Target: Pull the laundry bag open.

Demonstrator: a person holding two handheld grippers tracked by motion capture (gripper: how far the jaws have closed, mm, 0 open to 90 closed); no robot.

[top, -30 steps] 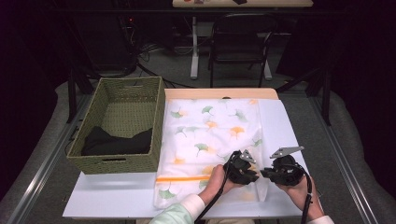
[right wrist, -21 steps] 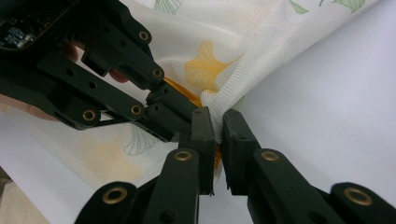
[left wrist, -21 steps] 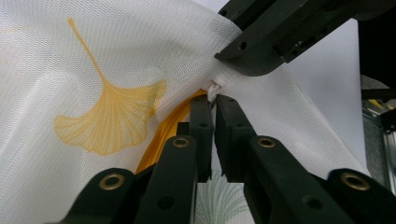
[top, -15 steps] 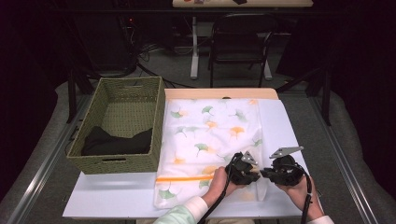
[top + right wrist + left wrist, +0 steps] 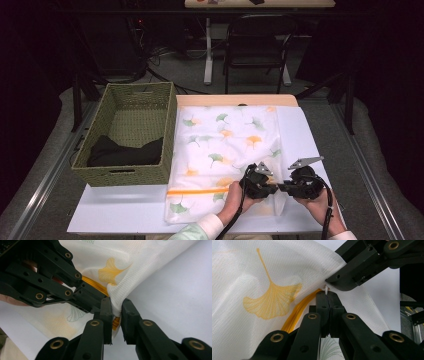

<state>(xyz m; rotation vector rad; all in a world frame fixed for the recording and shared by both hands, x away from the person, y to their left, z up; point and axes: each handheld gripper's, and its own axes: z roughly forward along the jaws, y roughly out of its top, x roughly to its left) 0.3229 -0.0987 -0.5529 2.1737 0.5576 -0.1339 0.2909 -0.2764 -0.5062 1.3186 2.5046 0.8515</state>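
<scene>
A white mesh bag (image 5: 225, 150) with leaf prints lies on the counter (image 5: 300, 130), right of a basket (image 5: 131, 131). At its near right corner, the left gripper (image 5: 327, 293) pinches the zipper pull, and the right gripper (image 5: 116, 311) grips the bag's edge

My left tool (image 5: 327, 293) and right tool (image 5: 116, 312) are matt black plastic with brassy metal rivets. The mesh bag (image 5: 225, 145) is fine white knit netting, slightly rough, printed with leaves, with a glossy orange zipper (image 5: 197, 191). At nine o'clock sits a coarse woven basket (image 5: 127, 175) holding soft, matt black cloth (image 5: 125, 151). The tabletop (image 5: 300, 130) looks smooth, matt white.
</scene>
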